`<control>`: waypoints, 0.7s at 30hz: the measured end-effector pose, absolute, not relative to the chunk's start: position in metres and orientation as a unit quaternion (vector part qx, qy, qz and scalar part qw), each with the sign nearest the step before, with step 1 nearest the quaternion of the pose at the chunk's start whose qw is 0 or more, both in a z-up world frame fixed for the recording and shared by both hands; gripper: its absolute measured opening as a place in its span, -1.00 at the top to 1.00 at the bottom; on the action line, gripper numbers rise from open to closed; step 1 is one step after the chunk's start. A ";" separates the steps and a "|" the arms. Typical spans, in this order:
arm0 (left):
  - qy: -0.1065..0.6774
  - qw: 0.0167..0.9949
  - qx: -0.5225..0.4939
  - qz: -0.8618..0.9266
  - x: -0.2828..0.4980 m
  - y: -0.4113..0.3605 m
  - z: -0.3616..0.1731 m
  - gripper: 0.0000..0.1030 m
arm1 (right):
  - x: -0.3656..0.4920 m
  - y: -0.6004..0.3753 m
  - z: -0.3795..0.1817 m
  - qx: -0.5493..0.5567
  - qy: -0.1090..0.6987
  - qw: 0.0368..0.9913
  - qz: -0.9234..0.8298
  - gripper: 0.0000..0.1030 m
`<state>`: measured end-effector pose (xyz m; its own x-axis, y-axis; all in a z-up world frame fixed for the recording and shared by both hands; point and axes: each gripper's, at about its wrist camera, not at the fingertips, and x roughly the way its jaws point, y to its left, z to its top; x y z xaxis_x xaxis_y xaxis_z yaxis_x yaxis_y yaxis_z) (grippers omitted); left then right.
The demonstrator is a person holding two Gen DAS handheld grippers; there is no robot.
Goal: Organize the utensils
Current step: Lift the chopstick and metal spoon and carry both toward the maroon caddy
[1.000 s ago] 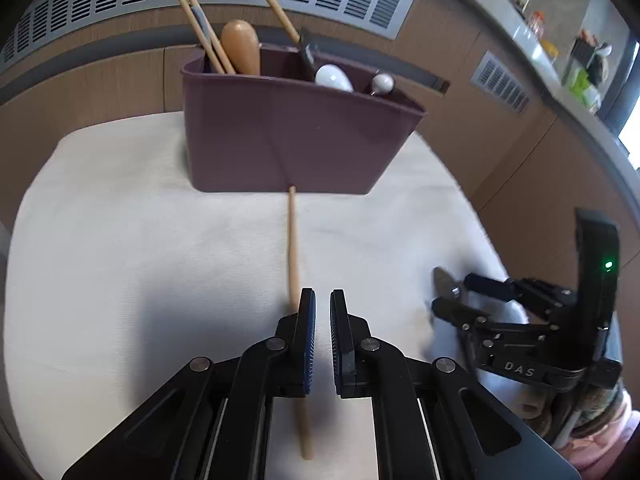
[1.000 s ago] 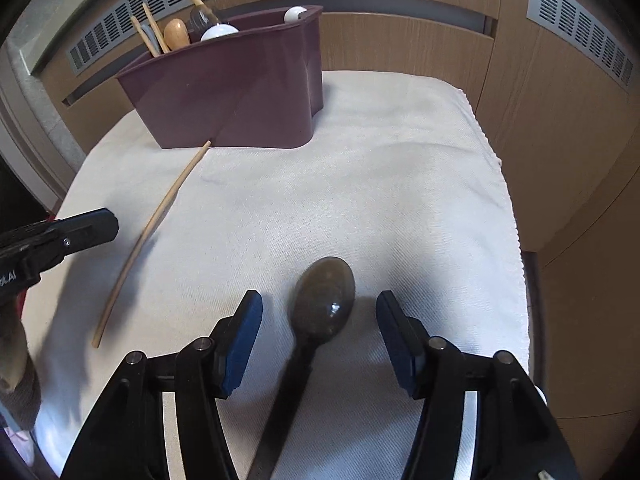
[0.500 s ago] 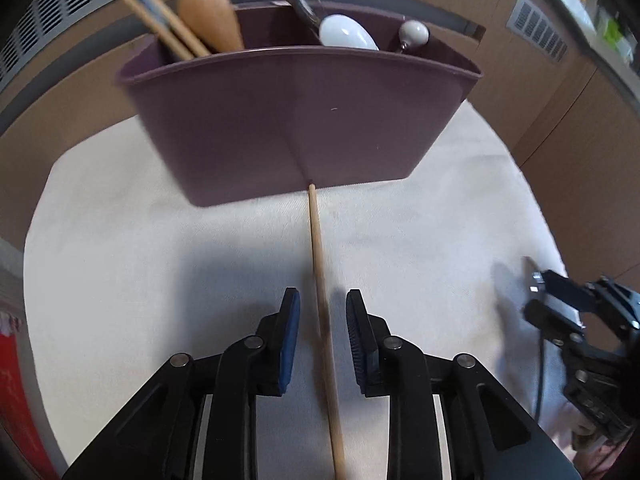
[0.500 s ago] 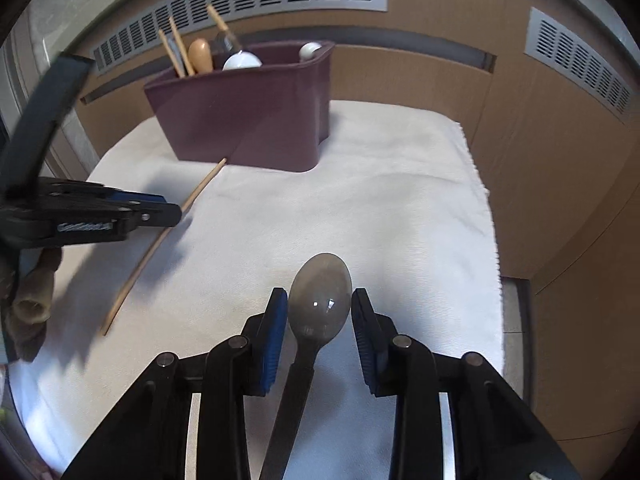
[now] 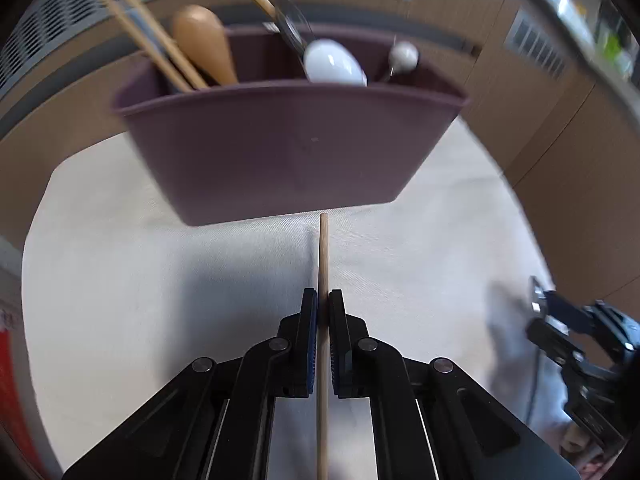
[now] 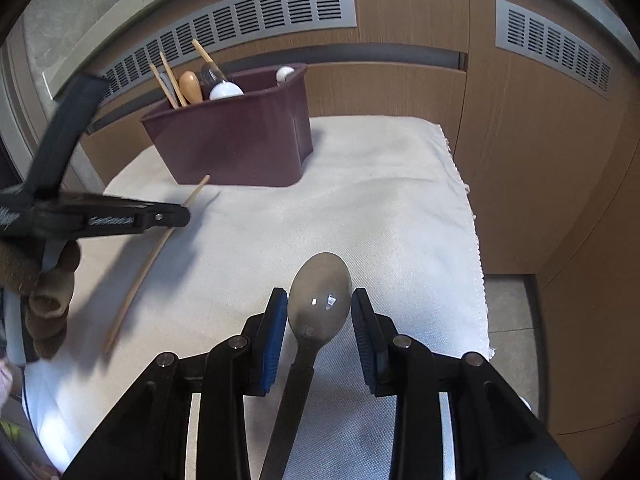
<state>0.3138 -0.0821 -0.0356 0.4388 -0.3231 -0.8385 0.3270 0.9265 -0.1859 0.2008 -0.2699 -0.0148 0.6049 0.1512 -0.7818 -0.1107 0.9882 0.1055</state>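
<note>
In the left wrist view, the left tool [image 5: 323, 312] is sitting low in the middle of the frame, and it is clamping tight on a thin wooden chopstick [image 5: 323, 256]. The stick is pointing up at the purple holder [image 5: 288, 152], which is filling the top of the frame. The stick is looking light, stiff and a bit slippery, so holding it near the middle is looking smart.

In the right wrist view, the right tool [image 6: 320, 312] is sitting low in the middle, squeezing the bowl of a dark spoon [image 6: 320, 300] over the white cloth [image 6: 400, 208] on the surface. The spoon is looking smooth and hard. Its wide bowl is giving a good grip.
</note>
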 end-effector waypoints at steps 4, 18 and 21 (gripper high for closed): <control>0.455 0.867 -0.048 -0.200 0.277 -0.052 -0.020 0.90 | 0.201 -0.260 -0.001 0.008 0.423 0.903 0.076 0.40; 0.275 0.925 -0.076 -0.252 0.212 -0.007 0.102 0.91 | 0.191 -0.224 0.101 -0.038 0.319 0.942 0.094 0.44; 0.228 0.939 -0.064 -0.249 0.216 -0.010 0.140 0.91 | 0.200 -0.217 0.148 -0.055 0.273 0.956 0.093 0.44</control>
